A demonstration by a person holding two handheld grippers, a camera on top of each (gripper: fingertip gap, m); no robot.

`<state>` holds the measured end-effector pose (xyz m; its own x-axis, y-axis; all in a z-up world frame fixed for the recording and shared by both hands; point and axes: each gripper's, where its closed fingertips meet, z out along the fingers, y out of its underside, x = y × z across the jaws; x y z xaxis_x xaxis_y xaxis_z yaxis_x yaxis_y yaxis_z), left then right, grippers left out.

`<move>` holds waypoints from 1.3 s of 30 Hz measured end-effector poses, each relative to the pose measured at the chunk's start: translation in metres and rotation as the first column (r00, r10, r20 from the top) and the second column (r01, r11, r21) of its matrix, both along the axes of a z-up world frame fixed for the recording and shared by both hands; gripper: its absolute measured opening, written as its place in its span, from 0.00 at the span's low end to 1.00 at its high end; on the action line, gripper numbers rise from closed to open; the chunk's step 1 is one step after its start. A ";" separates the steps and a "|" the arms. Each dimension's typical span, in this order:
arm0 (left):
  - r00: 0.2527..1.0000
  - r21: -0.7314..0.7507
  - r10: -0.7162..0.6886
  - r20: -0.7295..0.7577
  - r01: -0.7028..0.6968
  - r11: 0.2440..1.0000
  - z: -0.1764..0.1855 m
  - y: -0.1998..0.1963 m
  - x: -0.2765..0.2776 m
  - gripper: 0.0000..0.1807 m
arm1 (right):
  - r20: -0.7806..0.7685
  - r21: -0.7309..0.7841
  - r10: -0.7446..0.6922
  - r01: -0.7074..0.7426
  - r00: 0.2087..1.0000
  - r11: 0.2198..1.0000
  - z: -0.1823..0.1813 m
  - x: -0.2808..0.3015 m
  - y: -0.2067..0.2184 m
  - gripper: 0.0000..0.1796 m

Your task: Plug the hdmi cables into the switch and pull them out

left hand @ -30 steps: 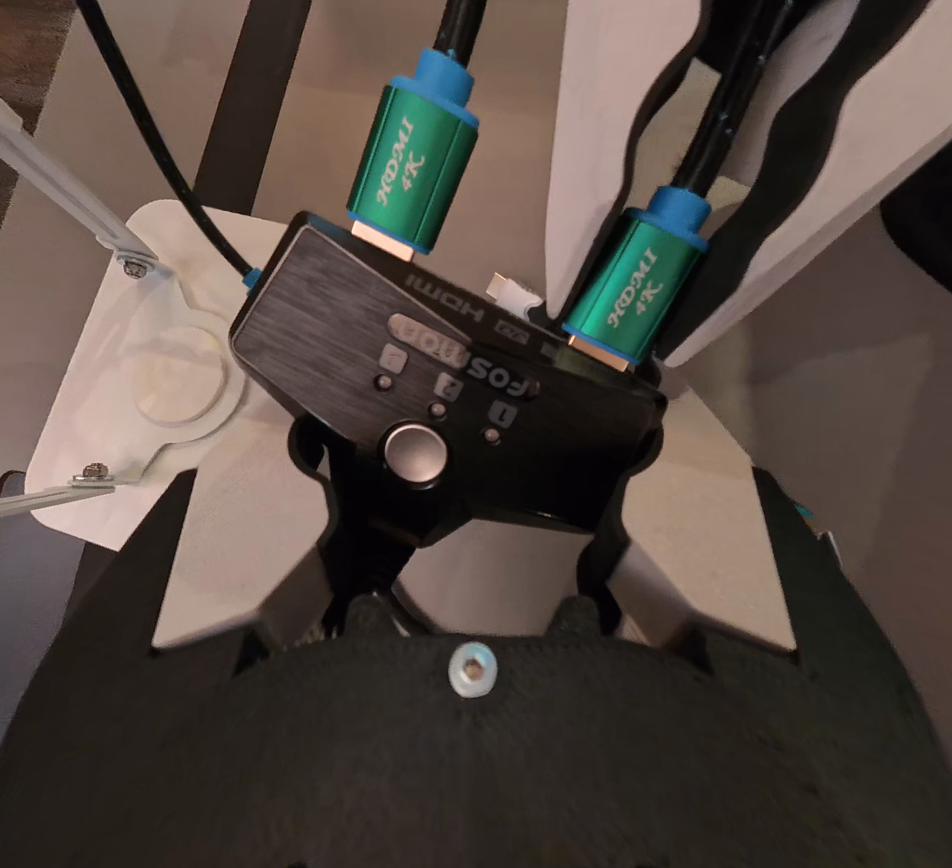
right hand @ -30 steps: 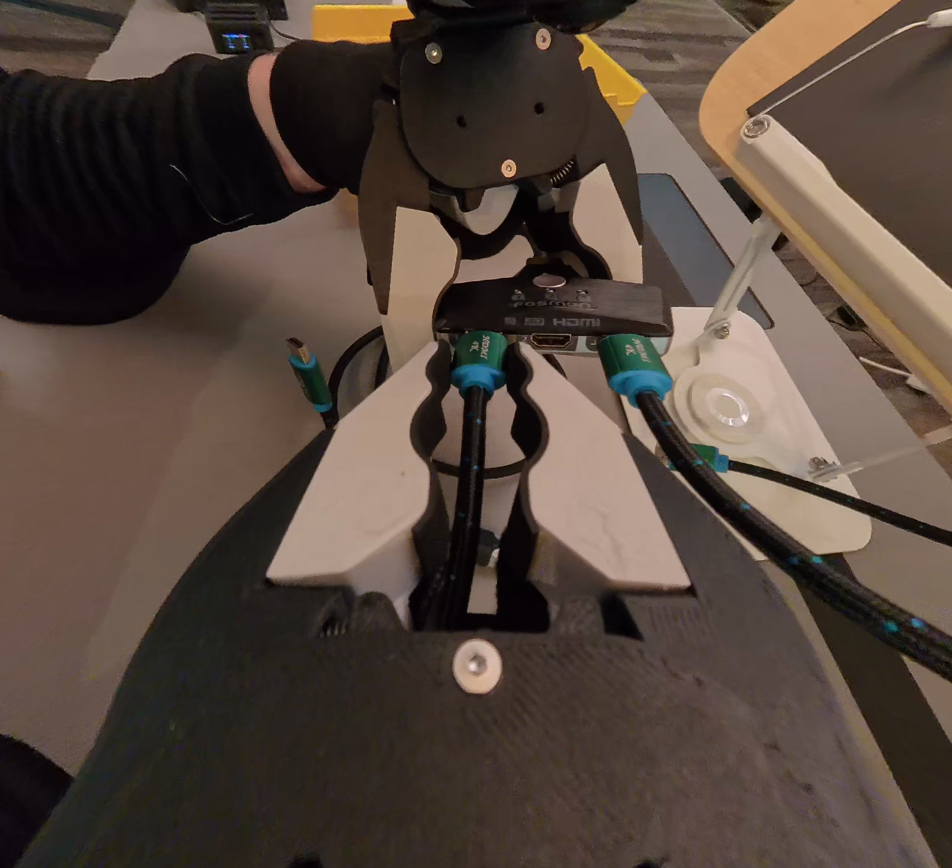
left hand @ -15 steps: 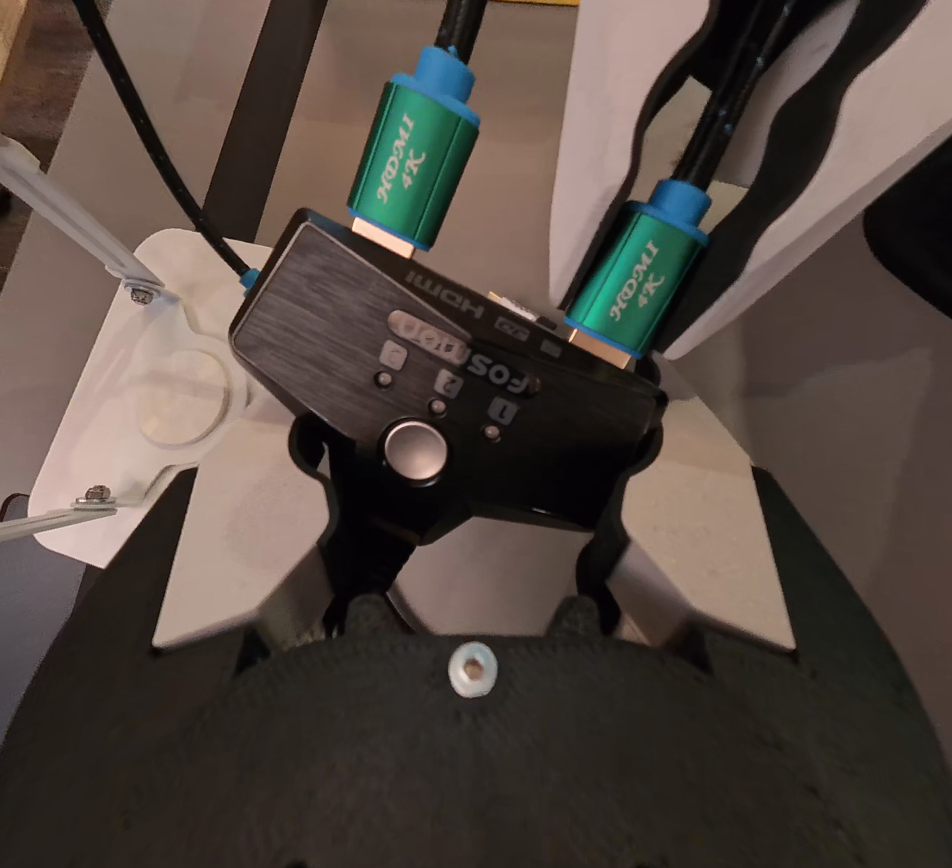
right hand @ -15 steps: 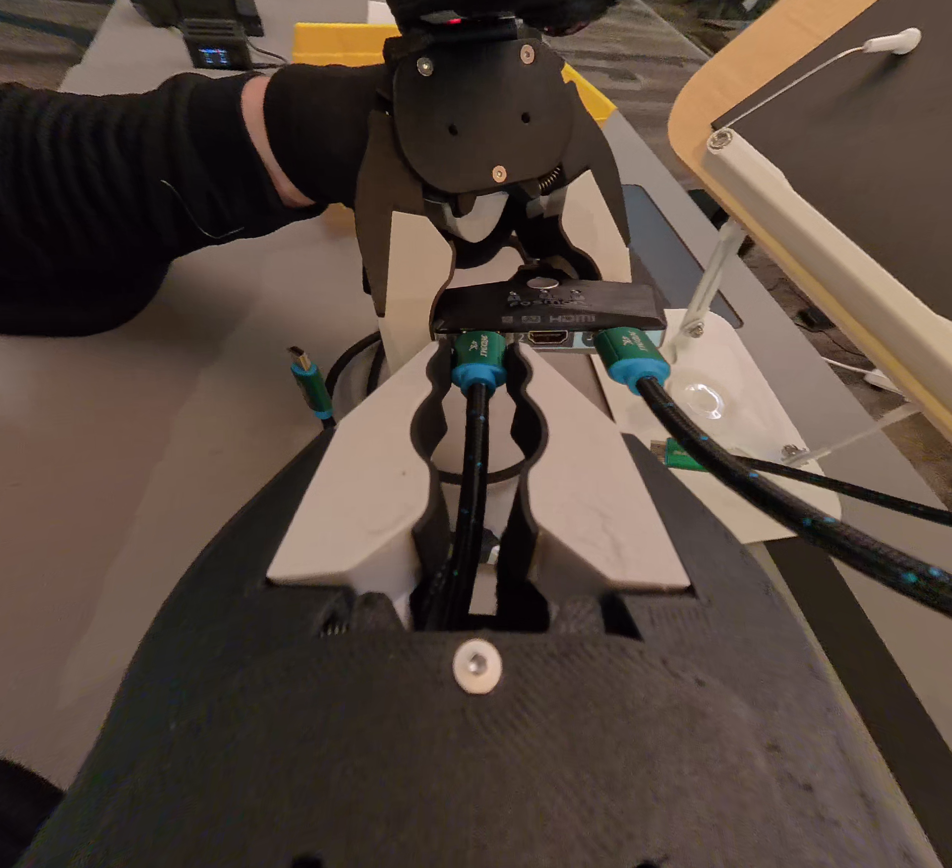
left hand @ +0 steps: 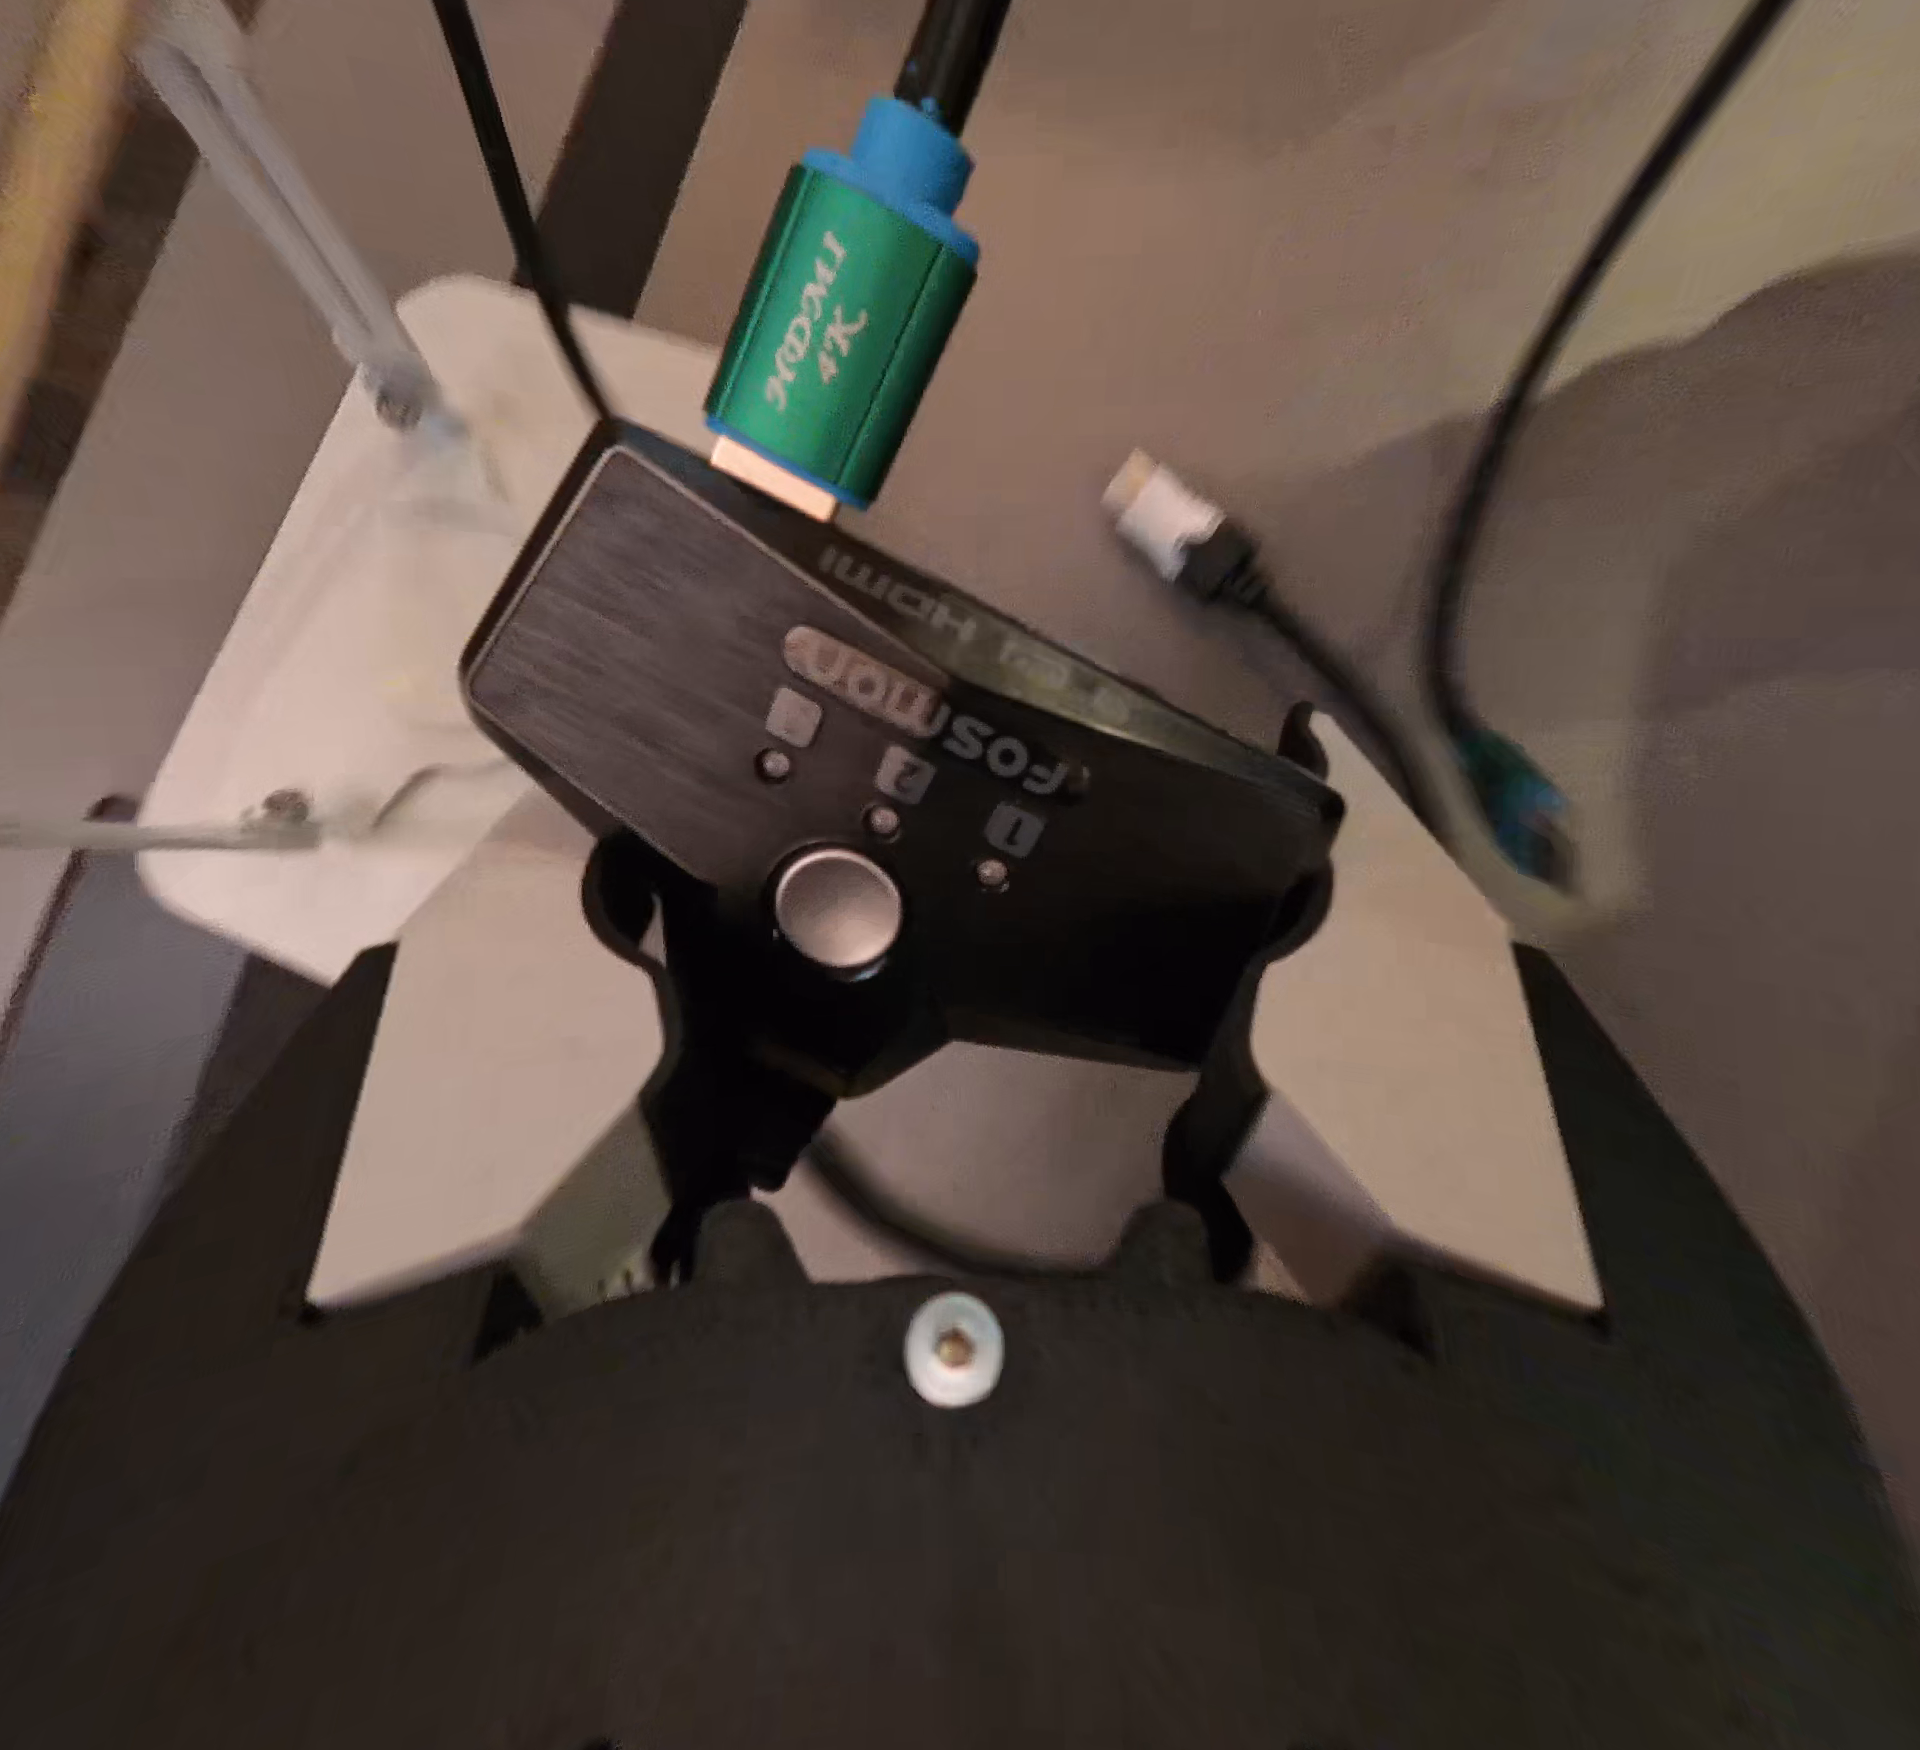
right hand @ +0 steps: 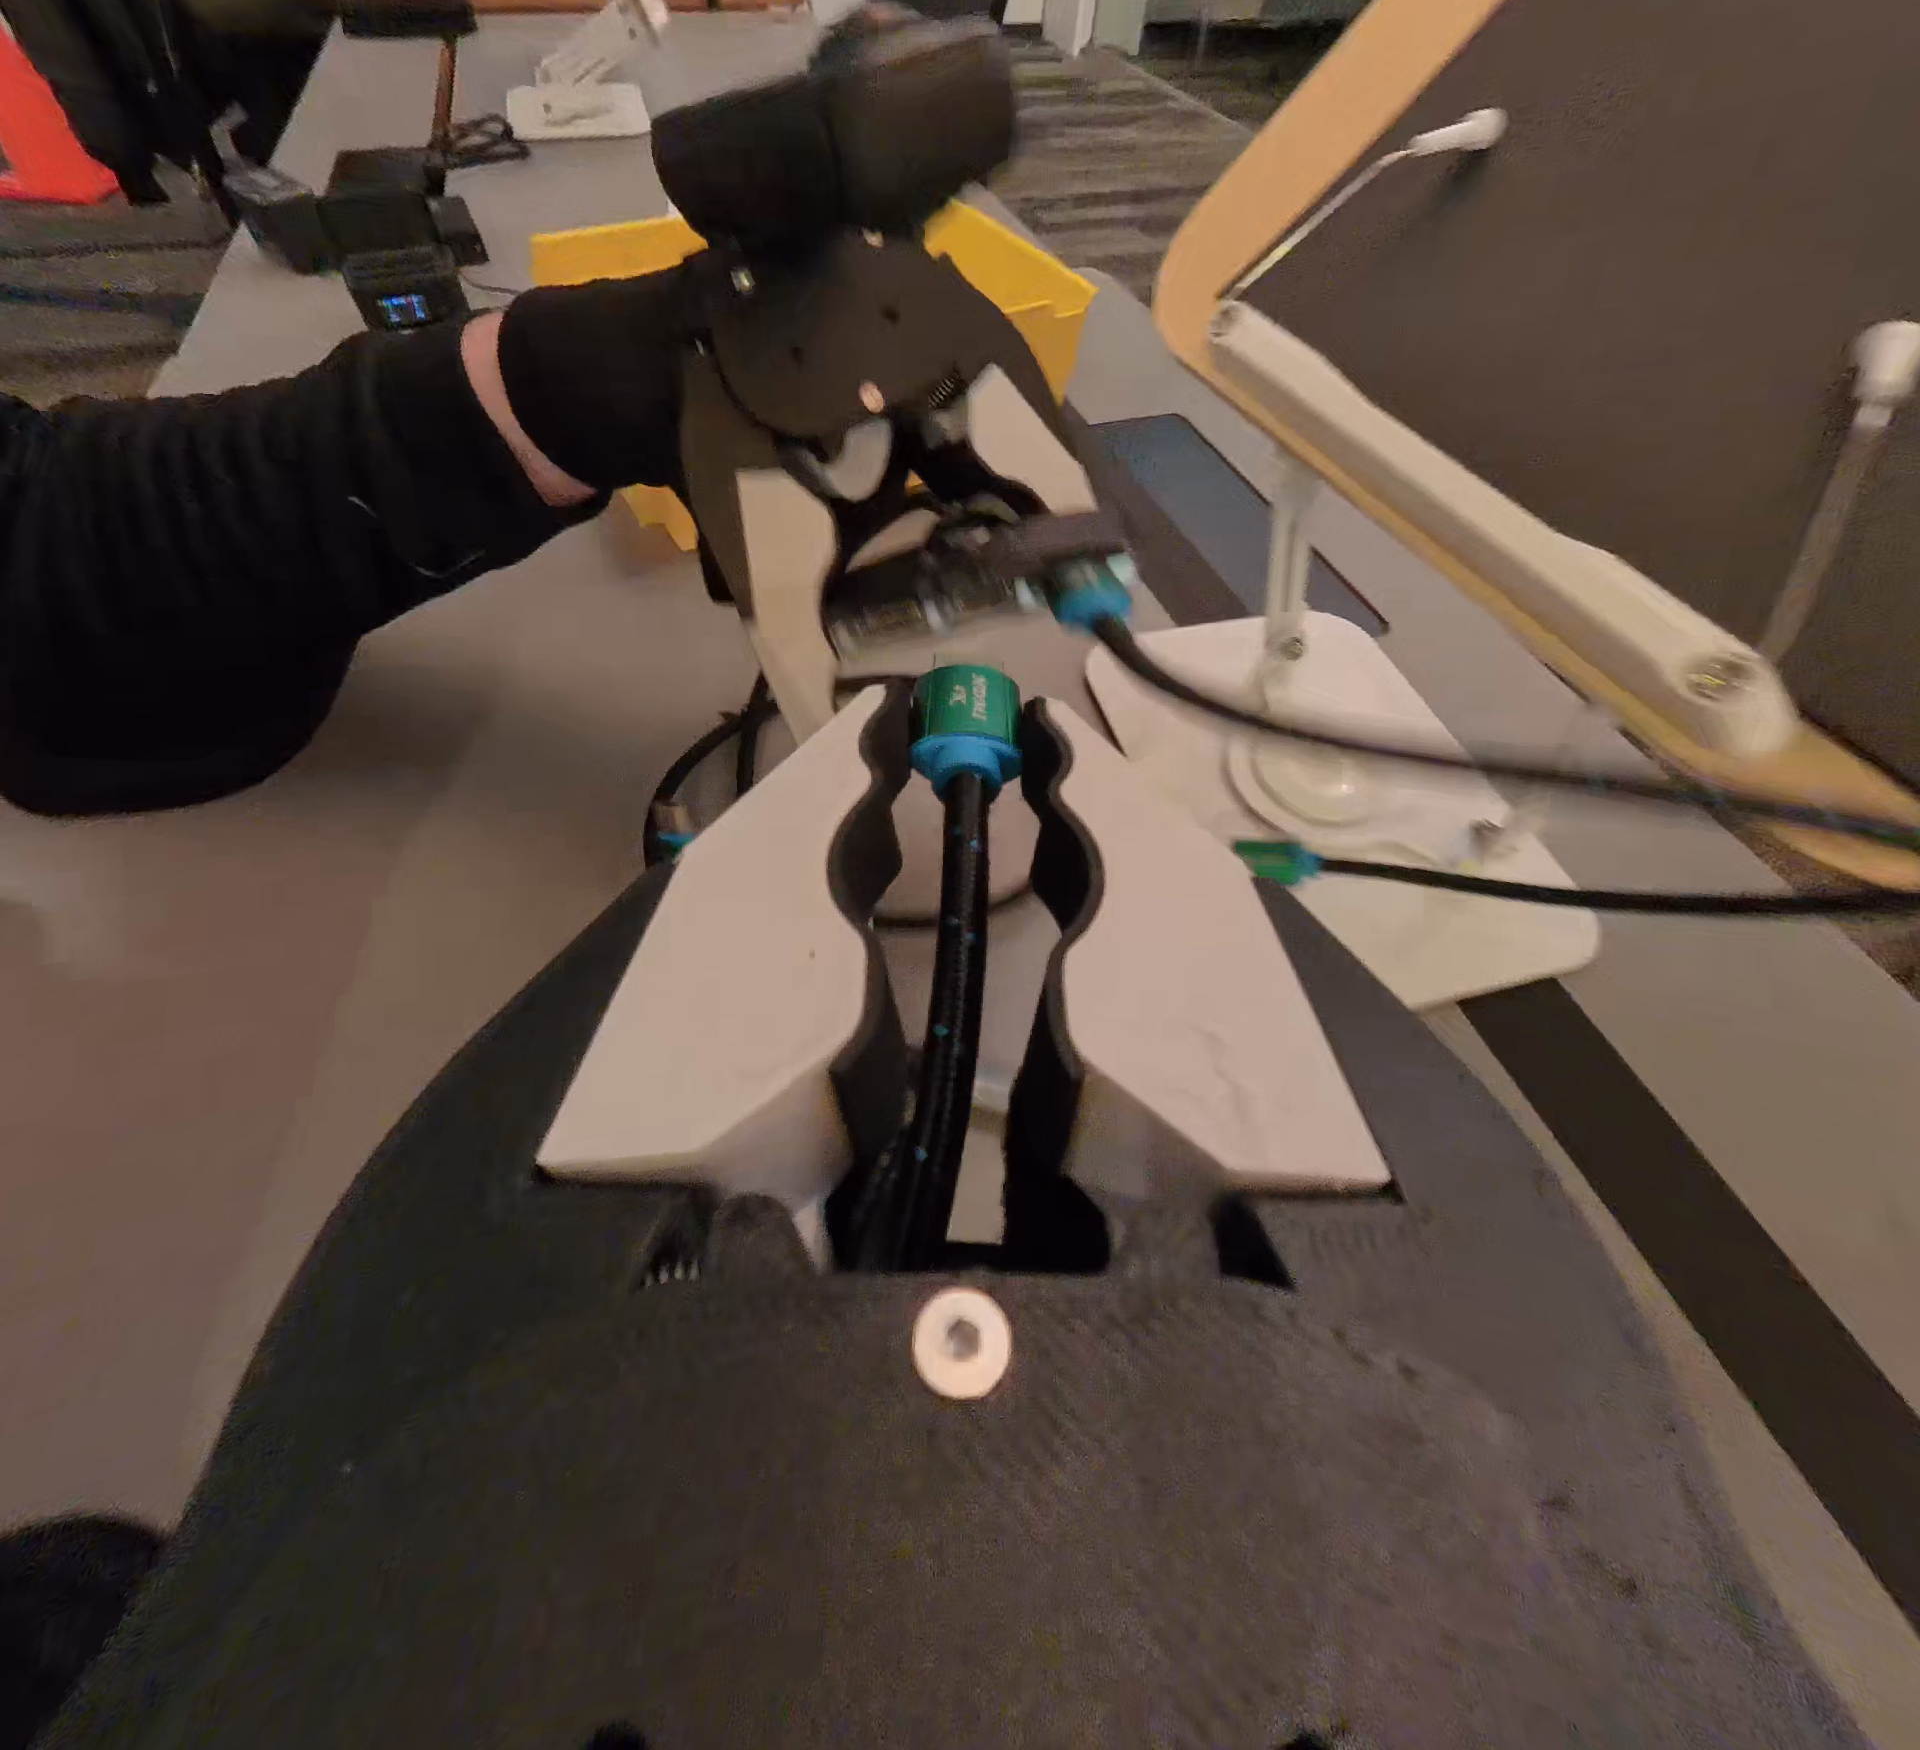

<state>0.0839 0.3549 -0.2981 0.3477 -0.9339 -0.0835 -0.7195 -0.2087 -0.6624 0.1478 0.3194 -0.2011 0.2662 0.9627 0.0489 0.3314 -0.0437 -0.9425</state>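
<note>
We judged the pull-out step underway: the right gripper (right hand: 961,734), clamped on one freed HDMI plug (right hand: 961,713); the left gripper (left hand: 951,952) gripped the switch (left hand: 894,796), above the table. The remaining plug (left hand: 847,350) was seated; extraction called for next.

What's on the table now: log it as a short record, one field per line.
switch: black box, clamped in left gripper
plugged cable: green HDMI plug seated in the switch's left end port
pulled cable: green HDMI plug held in right gripper, clear of the switch
loose ends: silver plug and green plug on the grey table
</note>
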 end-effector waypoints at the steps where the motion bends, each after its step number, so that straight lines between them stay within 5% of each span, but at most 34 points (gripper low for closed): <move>1: 0.996 -0.011 0.002 0.086 -0.001 1.000 0.015 -0.001 0.004 0.66 | 0.028 0.014 -0.003 0.003 1.000 1.000 0.000 0.007 0.001 0.11; 7: 0.999 0.015 -0.010 -0.047 0.011 1.000 -0.004 -0.002 0.007 0.67 | 0.120 0.088 0.041 -0.052 0.992 0.995 0.007 -0.012 -0.020 0.11; 10: 1.000 0.009 -0.021 0.018 0.021 1.000 0.009 -0.004 0.006 0.67 | 0.093 0.125 0.005 -0.016 0.996 0.992 0.026 0.008 -0.017 0.11; 26: 1.000 0.023 -0.020 -0.010 0.020 1.000 0.010 -0.004 -0.003 0.67 | 0.011 0.302 -0.403 0.381 0.915 0.874 0.143 0.212 0.019 0.11; 31: 1.000 0.029 -0.020 -0.013 0.021 0.999 0.009 -0.003 -0.001 0.67 | -0.092 0.222 -0.465 0.473 0.881 0.853 0.129 0.271 0.036 0.11; 39: 1.000 0.023 -0.019 -0.022 0.020 1.000 0.005 -0.002 -0.001 0.67 | -0.194 0.029 -0.496 0.510 0.846 0.860 0.056 0.312 0.069 0.11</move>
<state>0.0824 0.3529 -0.2933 0.3273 -0.9382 -0.1125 -0.7378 -0.1793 -0.6508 0.4594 0.3880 -0.1455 0.7240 0.6894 0.0240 0.1146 -0.0859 -0.9897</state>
